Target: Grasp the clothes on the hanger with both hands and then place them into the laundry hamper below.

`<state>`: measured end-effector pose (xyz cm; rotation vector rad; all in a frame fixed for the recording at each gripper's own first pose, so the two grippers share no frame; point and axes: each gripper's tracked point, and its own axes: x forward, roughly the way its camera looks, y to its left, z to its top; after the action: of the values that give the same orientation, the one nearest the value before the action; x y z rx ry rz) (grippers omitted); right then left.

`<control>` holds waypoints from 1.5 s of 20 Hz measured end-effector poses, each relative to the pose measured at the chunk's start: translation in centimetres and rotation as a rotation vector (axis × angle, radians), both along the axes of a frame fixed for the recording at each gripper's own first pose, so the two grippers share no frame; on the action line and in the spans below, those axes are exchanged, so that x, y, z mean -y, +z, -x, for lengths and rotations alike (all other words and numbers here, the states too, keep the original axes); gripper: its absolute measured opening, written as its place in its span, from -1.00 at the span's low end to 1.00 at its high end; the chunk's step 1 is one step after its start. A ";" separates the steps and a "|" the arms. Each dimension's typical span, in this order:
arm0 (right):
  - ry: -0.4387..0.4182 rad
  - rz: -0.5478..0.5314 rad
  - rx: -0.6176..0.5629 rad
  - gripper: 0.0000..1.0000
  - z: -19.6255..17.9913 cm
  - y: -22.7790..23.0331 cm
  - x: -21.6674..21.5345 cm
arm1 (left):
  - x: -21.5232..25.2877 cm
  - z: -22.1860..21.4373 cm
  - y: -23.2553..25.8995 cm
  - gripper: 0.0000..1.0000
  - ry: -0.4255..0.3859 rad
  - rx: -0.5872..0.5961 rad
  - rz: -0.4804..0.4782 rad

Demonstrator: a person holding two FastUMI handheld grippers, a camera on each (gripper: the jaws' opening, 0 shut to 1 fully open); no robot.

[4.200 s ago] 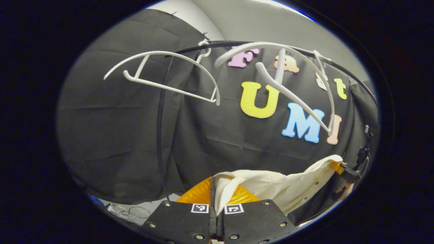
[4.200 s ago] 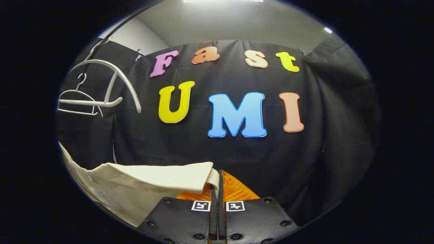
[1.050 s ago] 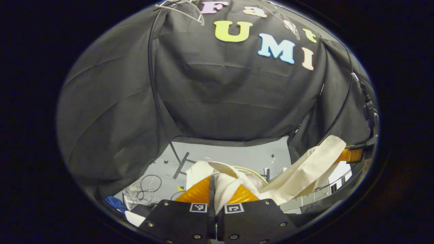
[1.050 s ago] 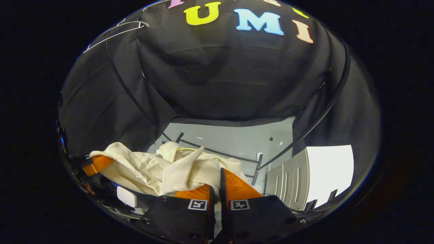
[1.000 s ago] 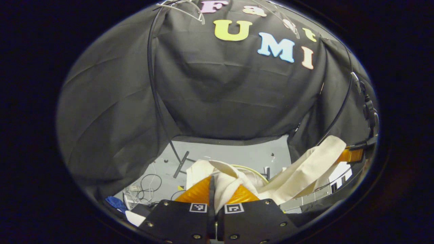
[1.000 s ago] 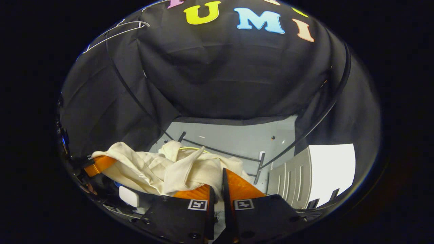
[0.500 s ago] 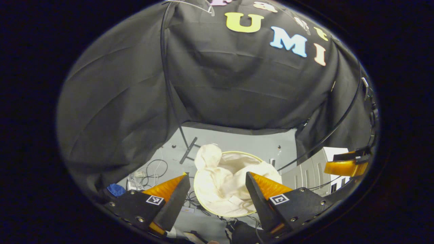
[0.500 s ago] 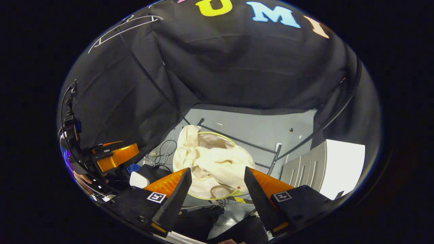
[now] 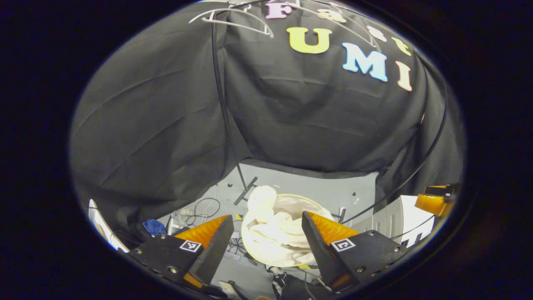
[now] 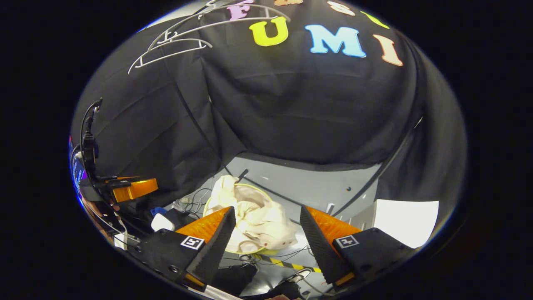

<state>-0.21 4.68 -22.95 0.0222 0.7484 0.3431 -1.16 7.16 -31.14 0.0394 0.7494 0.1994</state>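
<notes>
Clothes in hamper; both tools spread, holding nothing.
Cream clothes (image 9: 275, 227) lie bunched inside the round hamper (image 9: 250, 254) on the grey floor (image 9: 316, 191), one fold draped over its far rim. Left tool (image 9: 266, 221) and right tool (image 10: 264, 216) hover above it, fingers wide apart. White hangers (image 10: 175, 46) hang bare on the rail up top.

The clothes (image 9: 275, 233) are soft, matt, crumpled cloth. The hamper (image 9: 250, 250) has a thin, smooth rim. The hangers (image 10: 175, 46) look like smooth plastic. The floor (image 10: 300, 183) is smooth with a dull sheen.
</notes>
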 end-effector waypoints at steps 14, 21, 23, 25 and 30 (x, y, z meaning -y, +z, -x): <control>-0.142 -0.023 0.217 0.96 2.0 5.4 16.9 | 15.5 0.1 13.3 0.93 -0.030 0.263 -0.098; -0.289 -0.026 0.365 0.96 1.1 10.5 18.7 | 18.8 -1.8 22.9 0.93 -0.181 0.438 -0.190; -0.342 -0.005 0.440 0.86 0.7 13.1 19.0 | 18.3 -2.1 25.6 0.92 -0.189 0.506 -0.175; -0.400 0.045 0.531 0.86 0.8 15.9 19.6 | 16.9 -2.5 28.6 0.92 -0.188 0.576 -0.170; -0.466 0.104 0.707 0.84 1.6 21.3 17.6 | 13.1 -2.8 35.0 0.91 -0.187 0.786 -0.133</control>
<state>-1.77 -12.94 -1.65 -0.0228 0.0462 -0.1400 1.68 -5.90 3.91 0.1472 -0.0535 0.0715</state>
